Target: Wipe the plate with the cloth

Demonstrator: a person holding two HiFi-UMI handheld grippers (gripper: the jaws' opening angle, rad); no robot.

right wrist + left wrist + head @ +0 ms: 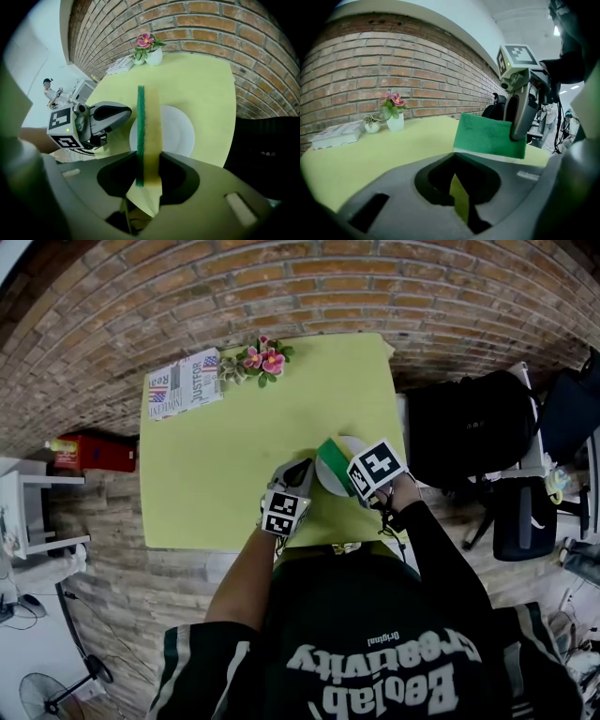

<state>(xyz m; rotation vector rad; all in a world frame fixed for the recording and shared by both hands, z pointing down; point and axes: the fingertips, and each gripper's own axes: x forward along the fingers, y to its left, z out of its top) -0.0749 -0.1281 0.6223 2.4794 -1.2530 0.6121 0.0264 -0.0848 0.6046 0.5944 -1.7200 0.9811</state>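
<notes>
Cloth [150, 123] clamped in right gripper [149, 160]

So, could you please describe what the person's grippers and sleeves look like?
Both are smooth grey moulded shells, each carrying a white cube with black square markers: the left gripper and the right gripper. The left claw's tips look black. The right arm wears a long black sleeve; the left sleeve is short, dark, with pale stripes.
</notes>
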